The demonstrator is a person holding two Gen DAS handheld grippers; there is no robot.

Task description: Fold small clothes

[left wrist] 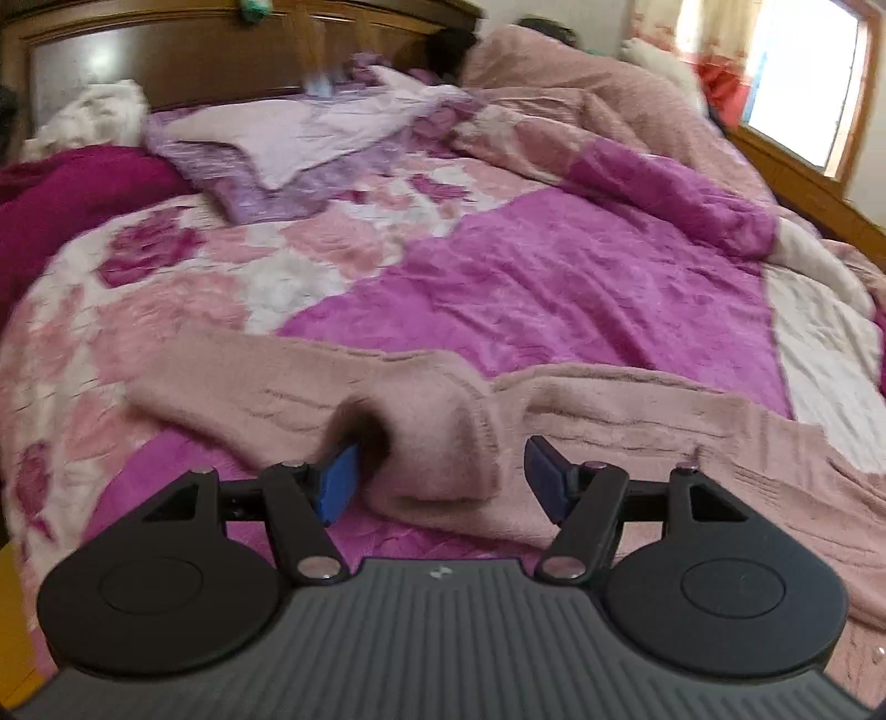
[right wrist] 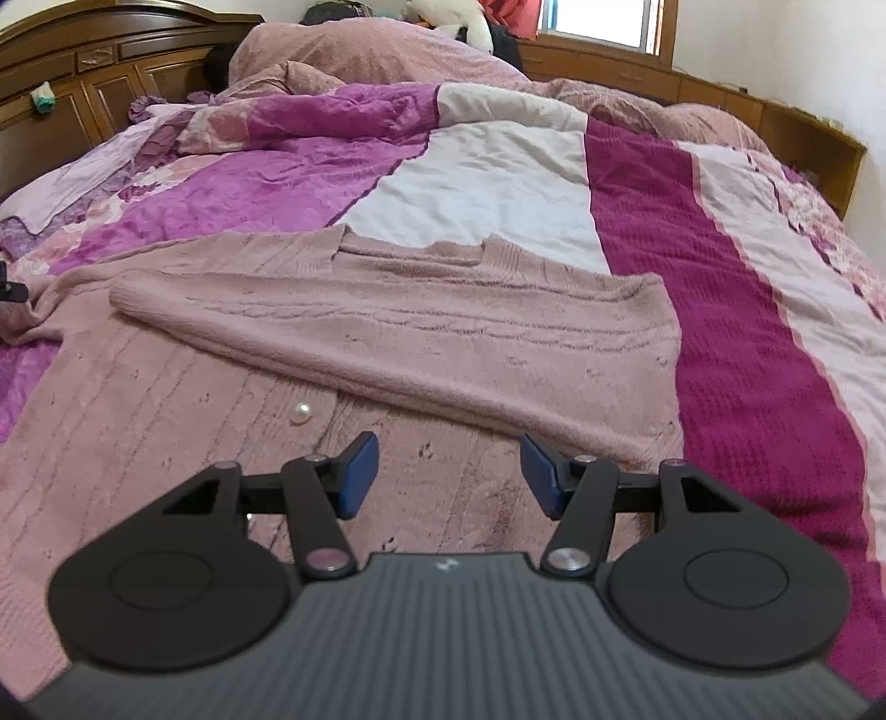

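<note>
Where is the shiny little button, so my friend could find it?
Look at the big bed, then the pink knitted cardigan spread across it. The button sits just below its folded sleeve: a round white pearl, the only glossy thing on fuzzy wool.

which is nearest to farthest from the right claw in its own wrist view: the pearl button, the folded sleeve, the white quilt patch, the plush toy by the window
From the right claw:
1. Pearl button, just ahead to the left, on the sweater front.
2. Folded sleeve, lying across the sweater beyond the button.
3. White quilt patch, mid-bed past the collar.
4. Plush toy, at the far end near the window.
</note>
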